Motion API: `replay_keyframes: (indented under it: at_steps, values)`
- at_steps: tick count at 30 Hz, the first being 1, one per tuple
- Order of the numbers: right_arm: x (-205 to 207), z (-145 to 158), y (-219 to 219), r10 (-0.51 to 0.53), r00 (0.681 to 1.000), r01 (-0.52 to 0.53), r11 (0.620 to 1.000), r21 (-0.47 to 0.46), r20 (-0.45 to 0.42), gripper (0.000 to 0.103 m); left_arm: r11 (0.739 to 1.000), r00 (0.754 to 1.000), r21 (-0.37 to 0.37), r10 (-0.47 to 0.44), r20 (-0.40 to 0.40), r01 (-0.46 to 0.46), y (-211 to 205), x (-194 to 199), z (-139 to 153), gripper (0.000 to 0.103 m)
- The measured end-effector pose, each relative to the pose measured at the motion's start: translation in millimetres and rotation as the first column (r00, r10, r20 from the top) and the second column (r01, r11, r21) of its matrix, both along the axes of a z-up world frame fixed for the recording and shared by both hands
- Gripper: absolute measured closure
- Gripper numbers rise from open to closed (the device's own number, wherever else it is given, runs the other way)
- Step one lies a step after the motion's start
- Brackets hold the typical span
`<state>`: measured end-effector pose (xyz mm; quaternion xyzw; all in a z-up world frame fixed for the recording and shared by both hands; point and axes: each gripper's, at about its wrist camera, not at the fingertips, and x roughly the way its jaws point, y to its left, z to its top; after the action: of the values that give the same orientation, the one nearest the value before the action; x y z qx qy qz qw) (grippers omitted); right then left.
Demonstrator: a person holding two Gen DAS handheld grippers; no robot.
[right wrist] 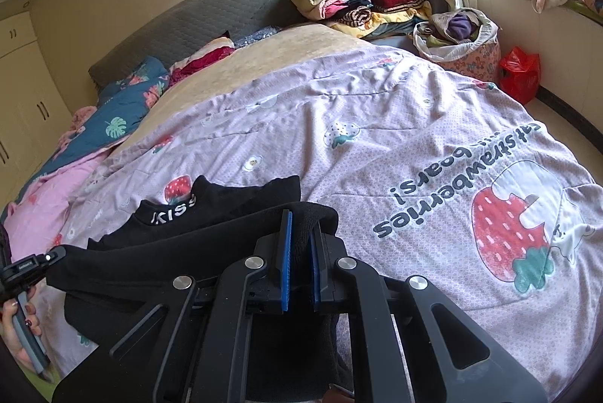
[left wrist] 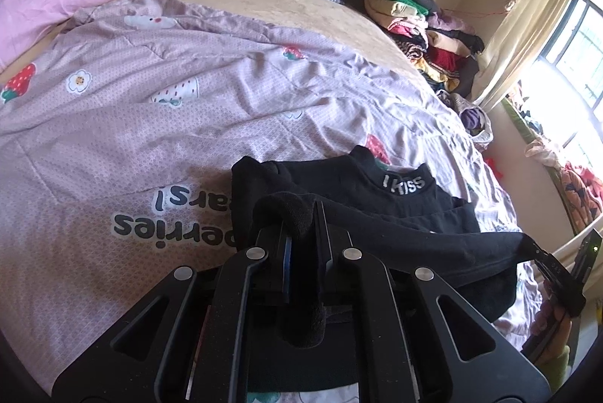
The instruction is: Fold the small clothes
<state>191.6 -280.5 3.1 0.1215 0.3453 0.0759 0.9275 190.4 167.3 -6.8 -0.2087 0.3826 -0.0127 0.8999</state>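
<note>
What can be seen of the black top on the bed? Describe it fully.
The black top is a small, soft knit garment with a high collar printed with white letters. It lies partly on the pink strawberry quilt, collar end flat and facing the headboard. Its near edge is lifted and stretched between the left hand-held gripper and the right hand-held gripper, each shut on a bunched fold of the fabric. It looks part-folded, with a layer doubled over the body.

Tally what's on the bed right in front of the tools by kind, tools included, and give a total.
Black top: 1
Strawberry-print quilt: 1
Tools shut on the black top: 2 (left tool, right tool)
Total: 4
</note>
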Motion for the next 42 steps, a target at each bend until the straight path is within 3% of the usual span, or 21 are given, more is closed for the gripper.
replay_keyframes:
  at_steps: [12,16,19,23,29,33,36,37,42]
  values:
    - [5.9,-14.3,-6.0,0.000,1.000,0.000,1.000,0.001,-0.012,0.093,0.999,1.000,0.038,0.019,-0.013,-0.019,-10.3,11.5,-10.8,0.096]
    - [8.5,-19.1,-7.9,-0.034,0.999,0.033,0.998,-0.057,-0.015,0.075,0.999,0.999,0.034,0.040,-0.011,-0.040,-11.2,14.7,-14.4,0.088]
    - [9.6,-20.2,-13.4,-0.044,0.999,0.042,0.998,-0.050,-0.025,0.073,0.998,0.998,0.024,0.064,0.006,-0.064,-11.2,12.9,-14.2,0.079]
    - [6.0,-12.3,-8.9,0.003,1.000,-0.004,0.998,-0.061,-0.009,0.072,0.997,0.997,0.043,0.068,0.035,-0.069,-15.2,7.5,-7.6,0.061]
    - [-3.3,1.7,16.8,0.166,0.986,-0.164,0.982,-0.099,0.013,0.067,0.995,0.995,0.070,0.072,0.074,-0.077,-9.1,-5.1,9.6,0.060]
    - [-7.4,-1.1,36.3,0.291,0.956,-0.293,0.951,-0.098,-0.032,0.066,0.994,0.997,0.100,0.035,0.071,-0.042,-9.2,-21.3,13.2,0.063]
    - [-11.6,-6.4,50.5,0.346,0.935,-0.353,0.926,-0.134,-0.070,0.066,0.994,0.999,0.108,0.001,0.037,-0.005,-11.4,-30.3,5.1,0.092]
    - [-13.5,-9.2,55.4,0.371,0.924,-0.380,0.913,-0.147,-0.088,0.066,0.993,1.000,0.120,-0.015,0.018,0.012,-13.7,-34.5,0.4,0.096]
    - [-21.6,-22.1,67.7,0.426,0.889,-0.453,0.873,-0.179,-0.170,0.067,0.977,0.994,0.187,-0.095,-0.053,0.104,-35.1,-49.4,-18.6,0.099]
